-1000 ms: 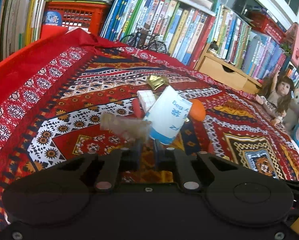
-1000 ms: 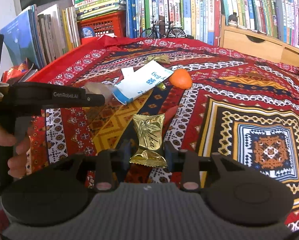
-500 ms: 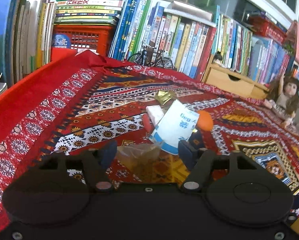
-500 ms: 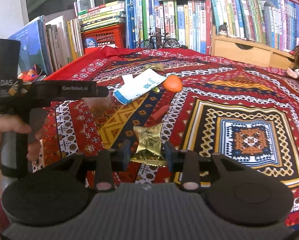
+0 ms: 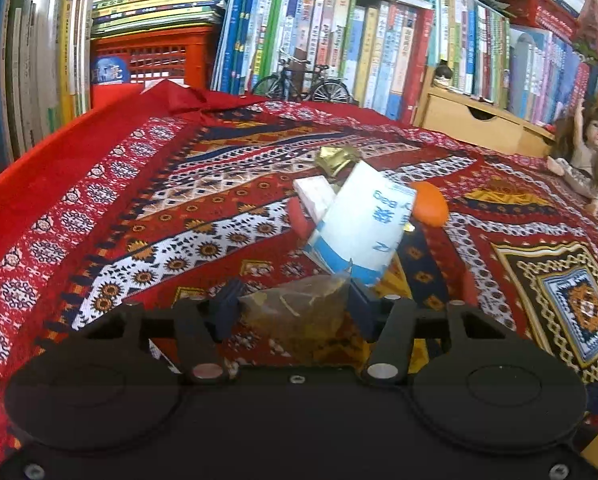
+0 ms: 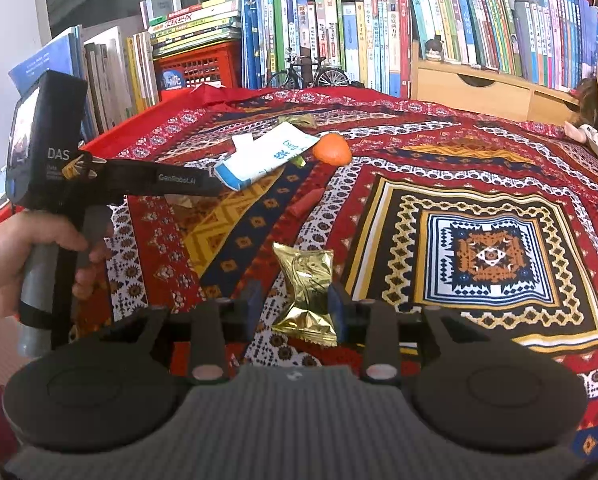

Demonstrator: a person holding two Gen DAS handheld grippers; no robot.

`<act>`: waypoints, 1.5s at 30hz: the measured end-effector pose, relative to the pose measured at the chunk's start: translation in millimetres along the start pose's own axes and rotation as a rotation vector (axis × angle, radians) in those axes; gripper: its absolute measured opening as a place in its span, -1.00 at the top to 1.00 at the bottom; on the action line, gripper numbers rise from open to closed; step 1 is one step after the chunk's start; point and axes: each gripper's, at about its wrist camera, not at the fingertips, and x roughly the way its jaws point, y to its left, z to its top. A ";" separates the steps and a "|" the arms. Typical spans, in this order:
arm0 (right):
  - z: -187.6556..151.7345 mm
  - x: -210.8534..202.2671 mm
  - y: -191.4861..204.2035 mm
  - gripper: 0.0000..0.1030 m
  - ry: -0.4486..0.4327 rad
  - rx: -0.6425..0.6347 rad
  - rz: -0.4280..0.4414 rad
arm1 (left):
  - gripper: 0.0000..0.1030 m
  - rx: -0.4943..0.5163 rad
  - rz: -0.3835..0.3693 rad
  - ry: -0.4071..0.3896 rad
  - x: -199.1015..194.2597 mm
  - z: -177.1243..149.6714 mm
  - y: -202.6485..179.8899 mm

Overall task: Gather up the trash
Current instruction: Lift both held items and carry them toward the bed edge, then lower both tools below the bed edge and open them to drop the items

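Now my left gripper [image 5: 295, 306], its jaws just closing, brackets the clear bag [image 5: 299, 320] at six o'clock; whether it bites, I cannot tell. My right gripper [image 6: 295, 304], just opening, stands loose round the gold wrapper [image 6: 305, 292]. I should pinch the bag's middle before lifting.

Both views sit low on their hand-held grippers, looking forward and down across the patterned cloth [image 5: 147, 216] toward the far bookshelf [image 6: 339, 32]. The left wrist view is close to the white packet [image 5: 359, 224]. The right wrist view stands further right and back, and also takes in the left hand-held gripper [image 6: 179, 180]. Both share the packet, the orange piece [image 6: 331, 148] and the model bicycle [image 5: 299, 80].
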 end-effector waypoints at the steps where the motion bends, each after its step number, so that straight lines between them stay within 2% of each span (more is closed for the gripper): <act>1: -1.0 -0.1 0.2 -0.12 -0.009 -0.004 -0.003 | -0.01 -0.004 -0.006 0.000 -2.1 -0.8 -0.4; 4: -1.6 -0.3 0.7 -0.44 -0.036 -0.008 -0.024 | 0.02 -0.006 -0.013 -0.004 -6.8 -2.5 -2.0; 6: -0.5 0.1 0.7 -0.46 -0.046 -0.003 -0.020 | 0.06 -0.004 -0.018 -0.010 -10.5 -2.7 -2.8; 8: 1.1 0.9 1.0 -0.52 -0.052 -0.002 -0.019 | 0.27 0.000 -0.028 -0.014 -14.9 -3.4 -3.5; 10: 2.7 3.4 2.5 -0.58 -0.064 -0.018 -0.023 | 0.32 -0.003 -0.038 -0.016 -18.7 -4.0 -3.7; 13: 5.3 12.2 5.3 -0.59 -0.055 -0.042 -0.046 | 0.53 -0.008 -0.057 -0.017 -25.1 -5.1 -3.3; 16: 7.1 23.8 4.9 -0.62 -0.024 -0.031 -0.071 | 0.54 -0.008 -0.072 -0.021 -31.7 -7.8 -3.4; 24: 2.0 30.4 -0.2 -0.66 0.006 0.010 -0.050 | 0.54 0.049 -0.092 -0.046 -48.2 -17.7 -7.9; 26: -0.6 28.2 0.0 -0.54 0.009 0.008 -0.040 | 0.54 0.060 -0.091 -0.052 -51.1 -20.4 -8.1; 27: -1.5 27.0 0.2 -0.32 0.012 0.007 -0.037 | 0.54 0.064 -0.091 -0.052 -52.5 -21.3 -7.9; 28: -2.3 25.8 0.7 0.00 0.017 0.005 -0.039 | 0.54 0.068 -0.093 -0.051 -54.7 -22.6 -8.2; 29: -3.0 24.0 1.5 0.09 0.016 0.001 -0.046 | 0.54 0.070 -0.100 -0.052 -57.6 -24.1 -8.5; 30: -3.1 22.1 2.0 0.29 0.013 -0.002 -0.056 | 0.54 0.073 -0.107 -0.052 -60.0 -24.9 -8.9; 40: -6.0 -10.4 -0.2 0.31 -0.034 0.028 -0.009 | 0.54 0.135 -0.198 -0.073 -108.5 -40.2 -31.2; 45: -23.2 -37.1 1.6 0.28 -0.025 0.034 0.021 | 0.54 0.161 -0.252 -0.058 -141.3 -62.8 -46.2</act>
